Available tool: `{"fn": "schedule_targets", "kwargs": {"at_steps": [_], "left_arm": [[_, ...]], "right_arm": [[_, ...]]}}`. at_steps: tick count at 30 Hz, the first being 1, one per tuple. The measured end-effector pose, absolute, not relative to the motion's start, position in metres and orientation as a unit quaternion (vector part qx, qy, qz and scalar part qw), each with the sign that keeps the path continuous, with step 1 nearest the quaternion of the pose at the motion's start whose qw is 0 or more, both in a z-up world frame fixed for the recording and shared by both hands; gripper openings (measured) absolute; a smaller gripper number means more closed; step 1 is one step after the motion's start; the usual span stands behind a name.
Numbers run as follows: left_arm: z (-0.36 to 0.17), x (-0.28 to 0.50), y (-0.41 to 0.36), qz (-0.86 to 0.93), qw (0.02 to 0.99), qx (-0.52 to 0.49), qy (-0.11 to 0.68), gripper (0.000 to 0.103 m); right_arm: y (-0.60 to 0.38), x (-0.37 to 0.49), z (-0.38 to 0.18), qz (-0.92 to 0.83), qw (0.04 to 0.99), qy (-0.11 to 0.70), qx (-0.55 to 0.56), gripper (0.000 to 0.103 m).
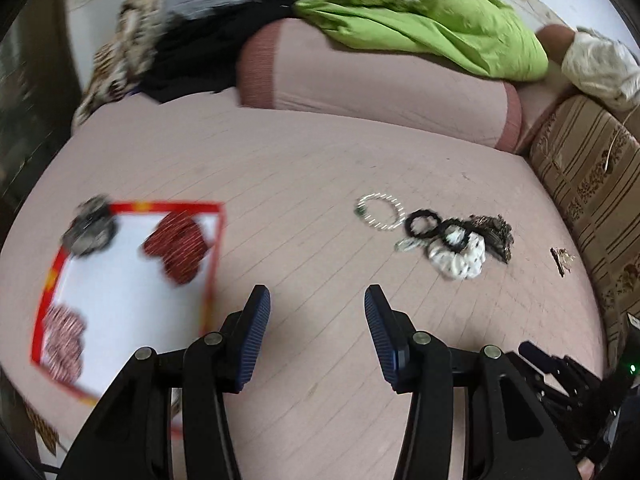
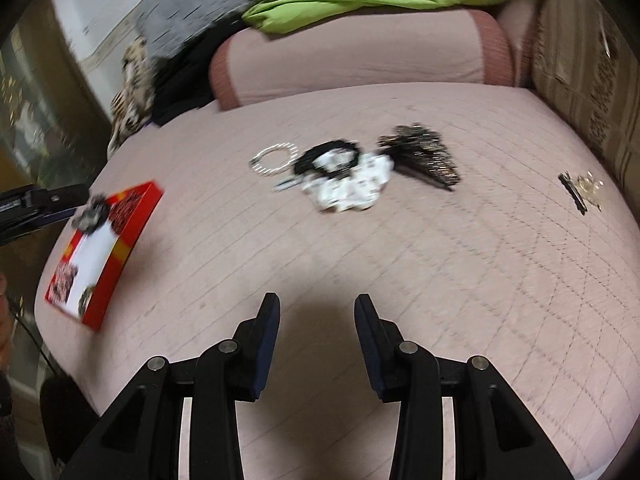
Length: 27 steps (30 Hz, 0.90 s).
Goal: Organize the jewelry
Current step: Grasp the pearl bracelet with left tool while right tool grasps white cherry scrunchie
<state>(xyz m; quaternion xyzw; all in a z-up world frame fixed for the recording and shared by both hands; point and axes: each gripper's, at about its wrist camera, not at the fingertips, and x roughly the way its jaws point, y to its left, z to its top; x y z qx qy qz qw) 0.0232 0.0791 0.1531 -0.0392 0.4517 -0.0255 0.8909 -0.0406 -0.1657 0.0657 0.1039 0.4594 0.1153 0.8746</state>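
Note:
A red-rimmed box (image 1: 216,248) with a white floor lies on the pink bed at left and holds a dark red scrunchie (image 1: 178,246), a grey scrunchie (image 1: 90,226) and a red-white one (image 1: 64,338). A pile lies at right: a bead bracelet (image 1: 380,213), black hair ties (image 1: 424,224), a white scrunchie (image 1: 460,258) and a dark glittery piece (image 1: 494,234). My left gripper (image 1: 317,300) is open and empty above the bed beside the box. My right gripper (image 2: 316,306) is open and empty, short of the pile (image 2: 344,184). The box also shows in the right wrist view (image 2: 132,224).
A small gold and black clip (image 2: 582,192) lies apart at the right. A pink bolster (image 1: 360,80) with green cloth (image 1: 440,28) and grey and patterned fabrics lies at the back. A striped cushion (image 1: 588,184) borders the right side.

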Motion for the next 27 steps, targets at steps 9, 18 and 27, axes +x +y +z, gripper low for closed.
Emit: {"fn": "schedule_targets", "kwargs": {"at_steps": [9,18,27], "left_arm": [[0.094,0.143,0.036,-0.036,0.860,-0.074,0.503,0.048],[0.036,0.215,0.017,-0.028,0.842,-0.060,0.535,0.048],[0.027,0.216,-0.011,-0.032,0.856,0.019,0.516,0.033]], "right_arm": [[-0.199,0.025,0.046,0.110,0.867,0.457,0.164,0.049],[-0.191,0.081,0.017,0.131,0.857,0.466,0.178,0.050],[-0.177,0.101,0.001,0.156,0.857,0.464,0.164,0.018]]}}
